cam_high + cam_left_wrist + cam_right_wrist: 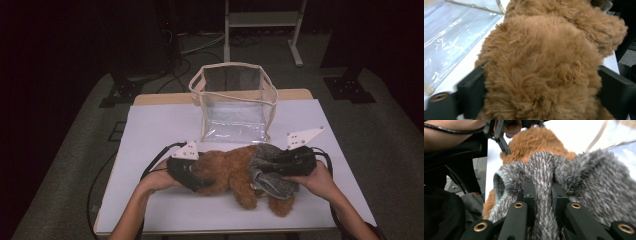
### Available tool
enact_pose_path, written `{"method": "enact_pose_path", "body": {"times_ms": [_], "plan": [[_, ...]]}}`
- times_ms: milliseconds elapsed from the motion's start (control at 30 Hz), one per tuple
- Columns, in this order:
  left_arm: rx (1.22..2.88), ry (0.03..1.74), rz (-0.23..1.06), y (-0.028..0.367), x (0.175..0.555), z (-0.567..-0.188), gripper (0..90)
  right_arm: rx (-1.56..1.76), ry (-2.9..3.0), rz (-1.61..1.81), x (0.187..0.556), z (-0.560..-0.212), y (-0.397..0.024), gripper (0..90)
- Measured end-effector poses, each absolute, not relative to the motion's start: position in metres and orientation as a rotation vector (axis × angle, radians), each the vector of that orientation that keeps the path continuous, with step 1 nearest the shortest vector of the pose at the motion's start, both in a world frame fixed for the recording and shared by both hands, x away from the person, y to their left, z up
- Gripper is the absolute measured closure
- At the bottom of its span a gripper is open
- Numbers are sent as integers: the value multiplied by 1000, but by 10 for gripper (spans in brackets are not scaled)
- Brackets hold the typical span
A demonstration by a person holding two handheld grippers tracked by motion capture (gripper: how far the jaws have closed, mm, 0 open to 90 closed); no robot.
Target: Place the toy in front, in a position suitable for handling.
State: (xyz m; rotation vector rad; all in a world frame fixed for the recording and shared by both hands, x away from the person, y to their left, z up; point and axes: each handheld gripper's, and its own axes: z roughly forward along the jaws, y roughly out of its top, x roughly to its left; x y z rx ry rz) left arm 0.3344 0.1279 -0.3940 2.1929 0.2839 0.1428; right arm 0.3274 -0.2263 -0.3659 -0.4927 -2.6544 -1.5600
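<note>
Pinching a fold of grey knit sweater (pixel 544 177), the right gripper (pixel 541 195) works near the table's (pixel 160 120) front edge; left gripper (pixel 539 92) jaws stand apart around the brown teddy bear (pixel 544 62)

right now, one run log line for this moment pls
left gripper: open, jaws either side of brown plush toy | right gripper: shut on grey knit garment | clear bag: upright behind toy, untouched

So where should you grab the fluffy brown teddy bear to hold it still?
Probably around the fluffy brown teddy bear's thick bare middle, coming in from its left end, level with the table. It lies flat there, and the left gripper's wide jaws already straddle that fur. The right gripper has the fuzzy grey knitted sweater pinched, so that end is taken.
</note>
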Motion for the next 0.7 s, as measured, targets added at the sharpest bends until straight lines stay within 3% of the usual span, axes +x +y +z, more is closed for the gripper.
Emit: {"method": "enact_pose_path", "body": {"times_ms": [300, 700], "plan": [[2207, 224, 165, 126, 328, -393, 152, -548, -2707, -1598, 357, -335, -229, 775], [2183, 266, 140, 140, 327, -393, 29, -540, -2613, -1567, 345, -369, -223, 775]]}}
